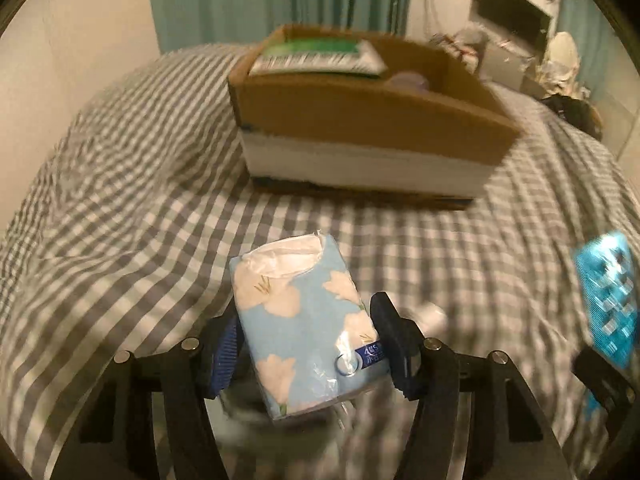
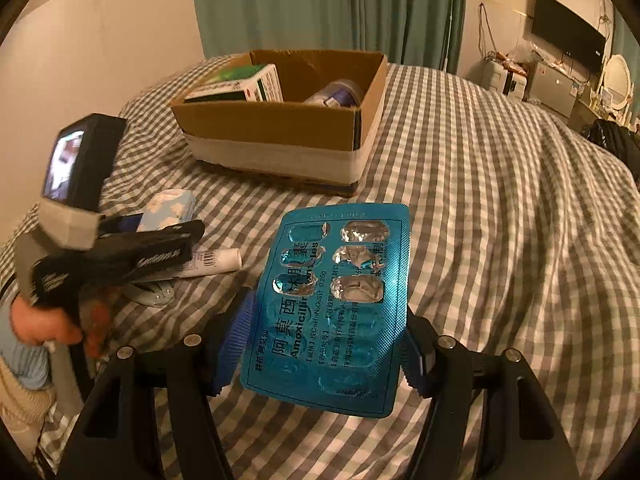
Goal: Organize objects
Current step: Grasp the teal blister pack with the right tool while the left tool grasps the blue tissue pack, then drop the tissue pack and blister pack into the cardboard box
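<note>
My left gripper [image 1: 306, 340] is shut on a light blue tissue pack with white flowers [image 1: 304, 320] and holds it above the checked bedspread, in front of the cardboard box [image 1: 360, 120]. My right gripper [image 2: 328, 344] is shut on a blue blister pack of pills [image 2: 332, 304], held above the bed. The blister pack also shows at the right edge of the left wrist view [image 1: 608, 296]. The box [image 2: 280, 128] holds a green-and-white carton [image 2: 236, 84] and a purple-capped bottle [image 2: 336, 94]. The tissue pack in the left gripper shows in the right wrist view [image 2: 168, 210].
A white tube [image 2: 212, 260] and a small metal item [image 2: 154, 294] lie on the bedspread [image 2: 500, 220] under the left gripper. Green curtains [image 2: 328, 8] hang behind the bed. A TV [image 2: 568, 34] and cluttered furniture stand at the far right.
</note>
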The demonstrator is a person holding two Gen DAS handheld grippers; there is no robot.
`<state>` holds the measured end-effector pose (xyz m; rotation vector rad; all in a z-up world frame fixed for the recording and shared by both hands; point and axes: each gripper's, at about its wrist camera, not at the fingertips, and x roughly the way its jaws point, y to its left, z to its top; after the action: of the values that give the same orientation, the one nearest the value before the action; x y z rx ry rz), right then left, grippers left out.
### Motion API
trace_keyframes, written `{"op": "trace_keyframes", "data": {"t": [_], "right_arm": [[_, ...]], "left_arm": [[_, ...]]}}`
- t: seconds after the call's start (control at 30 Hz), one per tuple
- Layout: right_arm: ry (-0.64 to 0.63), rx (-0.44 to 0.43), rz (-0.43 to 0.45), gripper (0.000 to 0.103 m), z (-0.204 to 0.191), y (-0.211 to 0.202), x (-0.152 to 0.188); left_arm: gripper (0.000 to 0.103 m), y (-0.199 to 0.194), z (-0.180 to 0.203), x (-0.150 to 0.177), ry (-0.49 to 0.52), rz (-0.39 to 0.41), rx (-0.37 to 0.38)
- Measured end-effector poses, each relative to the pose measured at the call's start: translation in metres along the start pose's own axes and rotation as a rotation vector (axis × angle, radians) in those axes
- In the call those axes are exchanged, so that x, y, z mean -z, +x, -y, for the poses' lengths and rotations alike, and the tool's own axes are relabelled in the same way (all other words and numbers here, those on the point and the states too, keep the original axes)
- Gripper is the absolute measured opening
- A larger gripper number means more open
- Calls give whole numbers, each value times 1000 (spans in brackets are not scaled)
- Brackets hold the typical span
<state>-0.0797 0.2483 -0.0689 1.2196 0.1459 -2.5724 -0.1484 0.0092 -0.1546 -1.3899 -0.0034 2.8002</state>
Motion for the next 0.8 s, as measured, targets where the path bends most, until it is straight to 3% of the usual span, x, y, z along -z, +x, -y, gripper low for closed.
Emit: {"op": "trace_keyframes", "data": {"t": [0.2,0.4,0.6,0.67,0.8], "right_arm": [[-13,20,42,65,-6,-26,-3],[-26,41,114,65,-9,-62,-23],[-95,73,242,65,-14,-101,-84],[-108,66,274,65,-16,-106,-106],[-113,59,335,65,-16,-104,-157]], "left_arm": [[63,-59,14,12,33,75,65],[63,-113,18,-13,79,179,99],[63,-144,8,-79,86,289,88],[63,-147,7,-104,80,311,95],[63,-137,14,-150,126,365,40]]}}
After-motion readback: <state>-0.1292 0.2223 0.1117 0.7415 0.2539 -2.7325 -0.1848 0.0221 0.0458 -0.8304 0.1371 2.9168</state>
